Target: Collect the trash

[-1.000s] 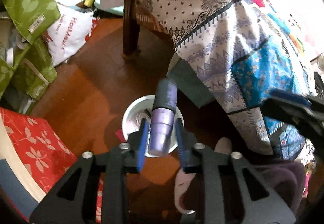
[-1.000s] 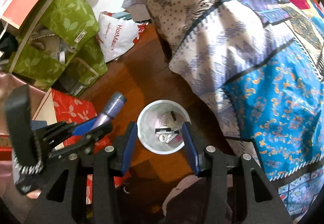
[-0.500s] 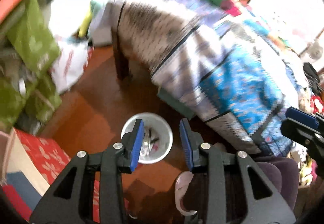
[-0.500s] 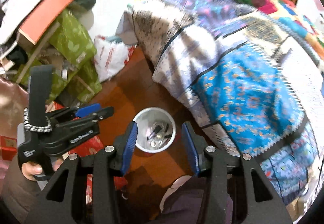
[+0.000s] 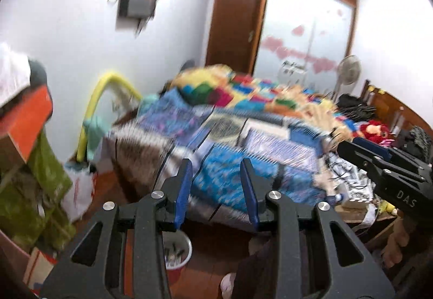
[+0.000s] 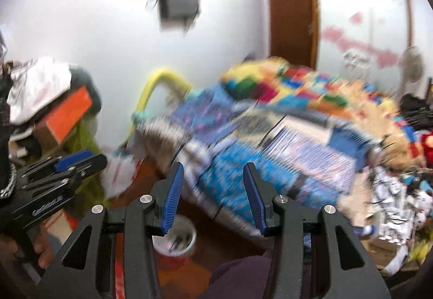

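Since both your grippers, left gripper (image 5: 215, 190) and right gripper (image 6: 213, 194), are wide open holding nothing, you're between picks. White trash bin (image 6: 186, 234) sits on the floor beside the bed (image 5: 243, 142), holding a few small dark items; motion blur hides what's left.

Both wrist views face across bed (image 5: 243, 136) toward far door (image 6: 292, 15); shared bin (image 5: 176, 253) low.

Purple cup released, left tool (image 5: 216, 190) emptied, raised
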Motion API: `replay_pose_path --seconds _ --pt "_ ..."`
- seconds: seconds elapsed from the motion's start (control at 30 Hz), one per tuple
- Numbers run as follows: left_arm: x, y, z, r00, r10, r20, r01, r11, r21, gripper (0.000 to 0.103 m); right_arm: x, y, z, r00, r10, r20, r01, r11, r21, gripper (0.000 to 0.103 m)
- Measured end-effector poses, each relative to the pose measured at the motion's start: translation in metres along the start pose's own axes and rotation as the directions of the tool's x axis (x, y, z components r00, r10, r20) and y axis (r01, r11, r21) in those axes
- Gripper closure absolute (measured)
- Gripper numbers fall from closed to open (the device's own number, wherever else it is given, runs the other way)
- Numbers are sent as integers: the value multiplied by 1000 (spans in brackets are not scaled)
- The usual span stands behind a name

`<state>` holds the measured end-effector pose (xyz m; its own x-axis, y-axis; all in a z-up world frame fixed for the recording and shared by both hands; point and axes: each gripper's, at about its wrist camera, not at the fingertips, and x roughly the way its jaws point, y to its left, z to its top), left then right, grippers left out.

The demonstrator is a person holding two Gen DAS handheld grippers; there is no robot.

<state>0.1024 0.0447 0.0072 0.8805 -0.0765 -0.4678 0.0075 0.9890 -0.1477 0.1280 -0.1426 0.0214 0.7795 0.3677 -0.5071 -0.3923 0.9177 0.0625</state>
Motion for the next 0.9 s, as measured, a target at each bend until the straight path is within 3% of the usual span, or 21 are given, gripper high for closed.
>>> replay_pose_path --seconds 0.17,0.33,0.5,0.53,0.63,0.9 --pt "-54 -22 -10 993 -44 109 39 998 48 67 -49 -3 -18 994 -12 111 4 997 75 54" --pt "-80 -26 -35 992 -35 124 30 999 45 65 -74 2 -37 983 -99 156 84 992 97 51" --pt "-89 -30 -54 990 -5 139 -6 997 82 19 -94 6 -50 967 -180 178 167 982 85 19" --pt "-90 -31 -56 990 -10 141 -2 997 82 14 -95 9 -50 964 -195 182 183 980 77 11" --pt "-93 -33 -59 990 -1 141 -11 996 88 11 -102 14 -54 959 -207 193 198 978 69 1" --pt "-99 -31 -65 990 13 140 -24 997 77 11 -108 21 -64 957 -217 192 209 976 61 0"
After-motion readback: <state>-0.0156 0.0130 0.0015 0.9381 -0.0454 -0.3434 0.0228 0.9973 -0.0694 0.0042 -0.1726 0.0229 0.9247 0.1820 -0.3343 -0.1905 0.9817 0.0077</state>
